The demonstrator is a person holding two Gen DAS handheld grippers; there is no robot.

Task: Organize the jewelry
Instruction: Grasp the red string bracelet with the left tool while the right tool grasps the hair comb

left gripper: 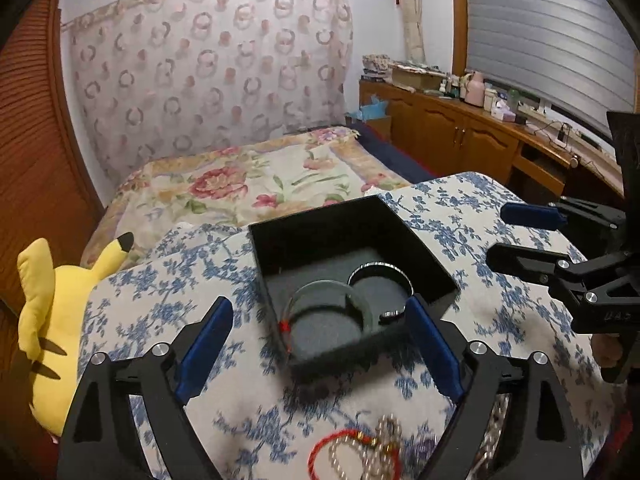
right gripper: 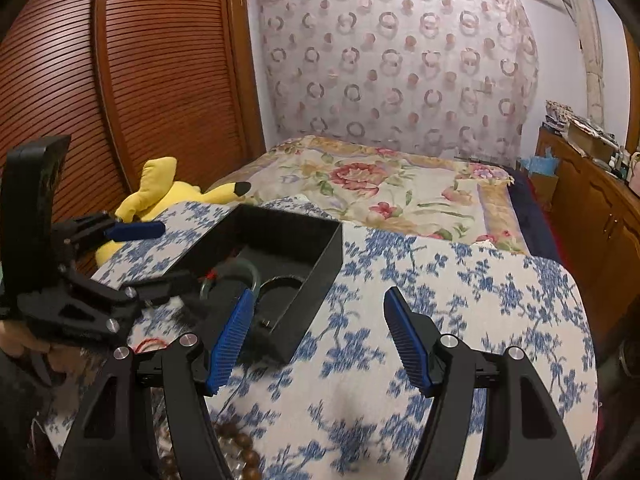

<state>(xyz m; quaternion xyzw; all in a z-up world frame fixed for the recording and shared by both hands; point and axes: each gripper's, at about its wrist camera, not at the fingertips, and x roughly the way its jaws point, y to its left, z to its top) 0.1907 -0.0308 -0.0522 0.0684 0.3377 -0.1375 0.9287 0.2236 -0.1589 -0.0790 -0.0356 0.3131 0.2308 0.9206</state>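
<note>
A black box [left gripper: 320,236] with a grey foam lining stands on the table with the blue-flower cloth [left gripper: 440,208]. In it lies a pale green bangle [left gripper: 328,304] with a red thread, leaning at the near wall, and beside it a dark round bangle [left gripper: 380,284]. My left gripper [left gripper: 320,336] is open, its blue pads wide on either side of the box's near wall and touching nothing. My right gripper [right gripper: 320,340] is open over bare cloth, right of the box [right gripper: 316,296]. A red string bracelet and a bead chain [left gripper: 352,452] lie under the left gripper.
Brown wooden beads [right gripper: 236,448] lie at the table's near edge. A yellow plush toy [left gripper: 52,320] rests left of the table, against the bed with its flowered cover [left gripper: 248,184]. A wooden cabinet [left gripper: 460,128] with clutter runs along the right wall.
</note>
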